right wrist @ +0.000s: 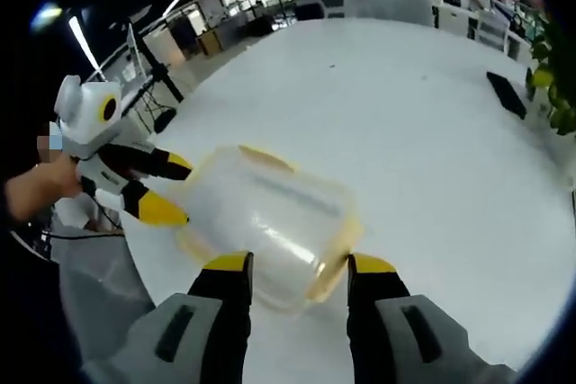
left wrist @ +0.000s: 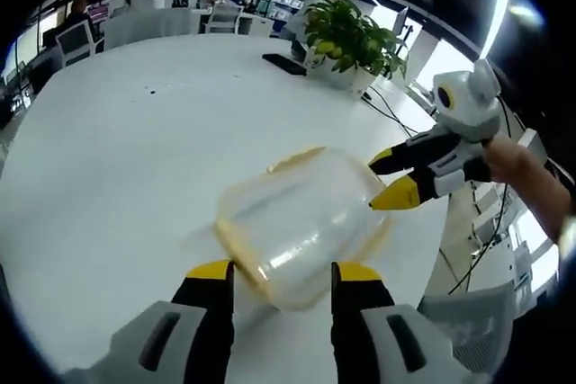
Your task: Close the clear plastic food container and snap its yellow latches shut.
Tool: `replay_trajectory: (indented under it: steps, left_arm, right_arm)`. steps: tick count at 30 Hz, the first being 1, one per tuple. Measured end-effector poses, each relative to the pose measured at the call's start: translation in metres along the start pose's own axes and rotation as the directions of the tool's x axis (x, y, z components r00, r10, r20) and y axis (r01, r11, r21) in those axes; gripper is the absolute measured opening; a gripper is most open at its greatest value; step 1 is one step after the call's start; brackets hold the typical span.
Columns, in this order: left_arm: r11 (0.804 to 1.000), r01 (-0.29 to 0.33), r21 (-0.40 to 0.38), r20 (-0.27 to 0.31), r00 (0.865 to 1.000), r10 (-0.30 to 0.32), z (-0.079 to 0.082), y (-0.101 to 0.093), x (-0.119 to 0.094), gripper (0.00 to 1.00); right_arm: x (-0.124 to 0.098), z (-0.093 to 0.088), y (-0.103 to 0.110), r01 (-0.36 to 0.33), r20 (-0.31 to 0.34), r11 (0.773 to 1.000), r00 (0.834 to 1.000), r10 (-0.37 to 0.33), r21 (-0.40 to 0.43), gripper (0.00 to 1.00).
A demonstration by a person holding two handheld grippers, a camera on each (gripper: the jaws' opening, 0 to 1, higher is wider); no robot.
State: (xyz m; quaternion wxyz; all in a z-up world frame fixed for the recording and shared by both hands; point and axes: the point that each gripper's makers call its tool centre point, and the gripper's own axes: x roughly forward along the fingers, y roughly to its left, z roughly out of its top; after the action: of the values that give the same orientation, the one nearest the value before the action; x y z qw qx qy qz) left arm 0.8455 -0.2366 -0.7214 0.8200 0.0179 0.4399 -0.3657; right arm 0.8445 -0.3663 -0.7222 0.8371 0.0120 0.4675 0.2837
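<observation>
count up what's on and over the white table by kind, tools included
clear container with yellow latches: 1
handheld tool: 2, left tool and right tool
potted plant: 1
dark flat object beside the plant: 1
total: 5

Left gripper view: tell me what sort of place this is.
Probably an open-plan office or lab. A large white table holds a potted plant, desks with monitors stand behind it, and a clear plastic food container lies in front.

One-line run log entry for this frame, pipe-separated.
container: lid on, white table | left gripper: open, at near edge | right gripper: open, opposite edge | latches: cannot tell
</observation>
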Motion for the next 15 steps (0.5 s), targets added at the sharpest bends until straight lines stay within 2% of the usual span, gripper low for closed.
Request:
replay_trajectory:
  steps: [3,4,5,9,12,15]
  left_arm:
    - [0.999,-0.009,-0.032,-0.005,1.0,0.009,0.0012,0.0015,0.0006,0.33]
    - [0.998,-0.015,-0.055,-0.004,1.0,0.014,0.0012,0.0035,0.0015,0.32]
    - [0.998,-0.01,-0.06,-0.001,1.0,0.01,0.0015,0.0038,0.0022,0.31]
    - [0.997,-0.017,-0.075,-0.002,1.0,0.017,0.0022,0.0026,0.0016,0.29]
    - [0.995,-0.008,-0.103,0.005,1.0,0.008,0.0031,-0.001,0.0049,0.28]
    - [0.995,-0.007,-0.099,0.007,1.0,0.008,0.0031,-0.0019,0.0047,0.28]
  right_arm:
    - [0.0017,0.0008,0.0011,0.003,-0.008,1.0,1.0,-0.003,0.026,0.37]
    - [0.0038,-0.0044,0.0033,0.008,-0.024,0.996,1.0,-0.006,0.089,0.37]
    - [0.0051,-0.0019,0.001,-0.005,-0.014,0.999,1.0,0.005,0.05,0.37]
    - [0.0059,-0.003,0.0002,-0.009,0.005,0.995,1.0,0.008,0.1,0.37]
    - [0.0103,-0.0049,0.0008,0.002,0.0,0.995,1.0,-0.002,0.101,0.37]
    - [0.0084,-0.0032,0.0015,0.006,-0.008,0.995,1.0,-0.006,0.103,0.37]
